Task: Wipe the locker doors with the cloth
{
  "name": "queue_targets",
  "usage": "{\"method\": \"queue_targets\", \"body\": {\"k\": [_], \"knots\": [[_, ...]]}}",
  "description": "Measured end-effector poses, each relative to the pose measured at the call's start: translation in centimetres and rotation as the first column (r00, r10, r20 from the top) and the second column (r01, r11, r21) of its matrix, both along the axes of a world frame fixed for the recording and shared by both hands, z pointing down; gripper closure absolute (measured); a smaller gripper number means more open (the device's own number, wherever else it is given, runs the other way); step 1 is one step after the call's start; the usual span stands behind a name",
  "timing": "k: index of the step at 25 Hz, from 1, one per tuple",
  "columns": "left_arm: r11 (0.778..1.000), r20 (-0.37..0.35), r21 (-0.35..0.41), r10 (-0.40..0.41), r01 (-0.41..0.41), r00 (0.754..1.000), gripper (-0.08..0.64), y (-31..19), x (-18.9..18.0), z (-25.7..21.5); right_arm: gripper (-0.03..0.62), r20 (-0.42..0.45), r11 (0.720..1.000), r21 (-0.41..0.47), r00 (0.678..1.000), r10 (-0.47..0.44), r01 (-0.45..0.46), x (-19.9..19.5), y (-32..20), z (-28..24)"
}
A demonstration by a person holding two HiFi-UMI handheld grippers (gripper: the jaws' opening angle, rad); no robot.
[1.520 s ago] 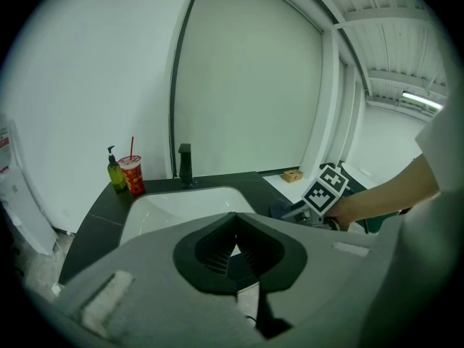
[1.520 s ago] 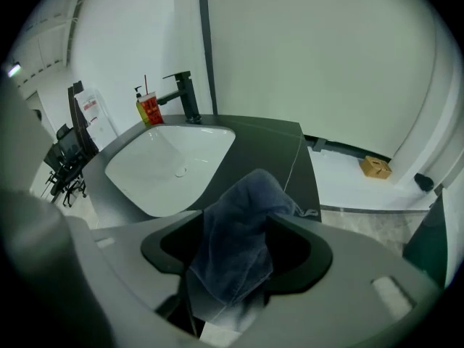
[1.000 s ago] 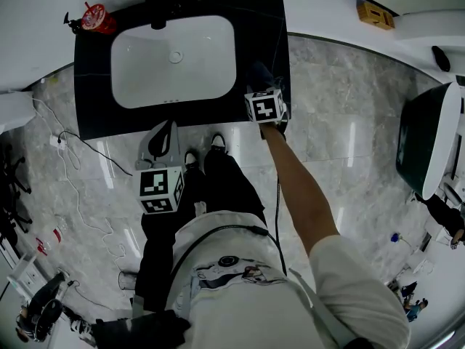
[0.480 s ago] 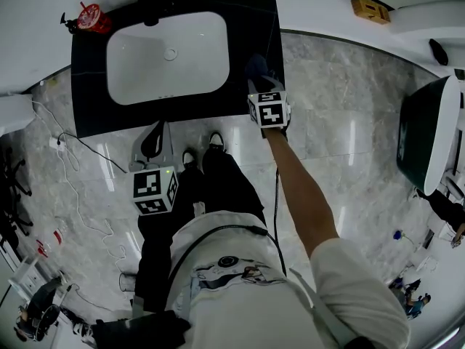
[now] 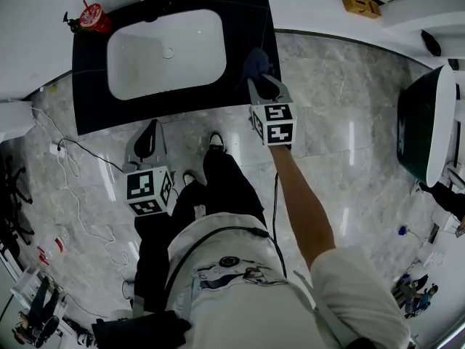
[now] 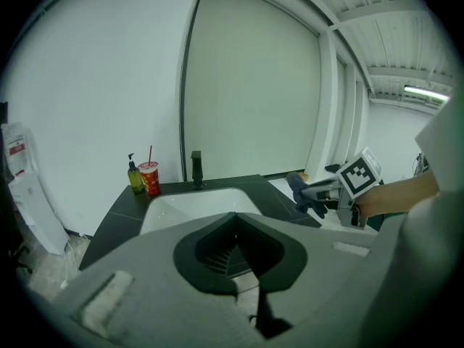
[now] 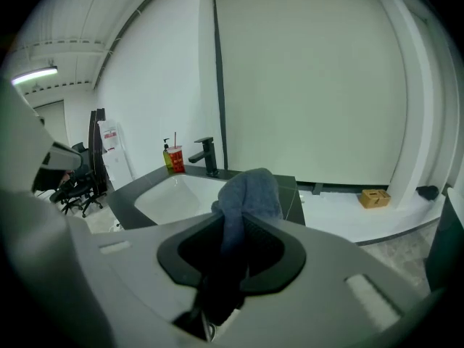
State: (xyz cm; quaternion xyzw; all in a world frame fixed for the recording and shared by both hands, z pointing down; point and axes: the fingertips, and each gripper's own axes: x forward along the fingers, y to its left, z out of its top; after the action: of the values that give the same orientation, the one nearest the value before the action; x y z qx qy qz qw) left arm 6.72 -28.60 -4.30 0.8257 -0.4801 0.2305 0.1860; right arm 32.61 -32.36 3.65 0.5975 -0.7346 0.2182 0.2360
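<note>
Step in hand, as I judge it: carrying the cloth to the work, with no wiping begun yet. Nearest me, at the lower left of the head view, the left gripper hovers over the marble floor with its jaws pressed together and nothing between them. It has no part in the job for now. Further up and right of centre, the right gripper has just been closing its jaws. They now pinch the dark blue cloth, which bunches up past the tips and hangs over the right end of the black counter. Beyond it lie the white basin and the black tap. A red cup and a soap bottle stand at the counter's far left corner. Behind them rise tall pale wall panels. I cannot tell whether these are the locker doors, and no handle or hinge shows. The next move, to my mind, calls for finding the doors first. Then I would bring the cloth flat against a door face with the grip kept firm, so the cloth does not slip out on the first stroke.
</note>
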Motion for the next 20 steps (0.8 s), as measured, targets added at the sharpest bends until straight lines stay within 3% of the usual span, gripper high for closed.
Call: {"method": "queue_targets", "body": {"k": [9, 13, 20], "knots": [[0.999, -0.054, 0.043, -0.019, 0.021, 0.998, 0.558, 6.1, -5.3, -1.3, 0.517, -0.047, 0.998, 0.066, 0.999, -0.017, 0.02, -5.0, 7.1, -3.9], [0.998, -0.042, 0.069, -0.005, 0.008, 0.999, 0.558, 9.9, -8.8, -1.4, 0.517, -0.08, 0.995, 0.097, 0.996, -0.026, 0.034, -7.8, 11.3, -5.3], [0.998, -0.054, 0.052, -0.044, 0.046, 0.998, 0.558, 16.3, -14.2, -0.2, 0.517, -0.089, 0.992, 0.122, 0.996, -0.018, 0.029, -12.6, 17.1, -5.9]]}}
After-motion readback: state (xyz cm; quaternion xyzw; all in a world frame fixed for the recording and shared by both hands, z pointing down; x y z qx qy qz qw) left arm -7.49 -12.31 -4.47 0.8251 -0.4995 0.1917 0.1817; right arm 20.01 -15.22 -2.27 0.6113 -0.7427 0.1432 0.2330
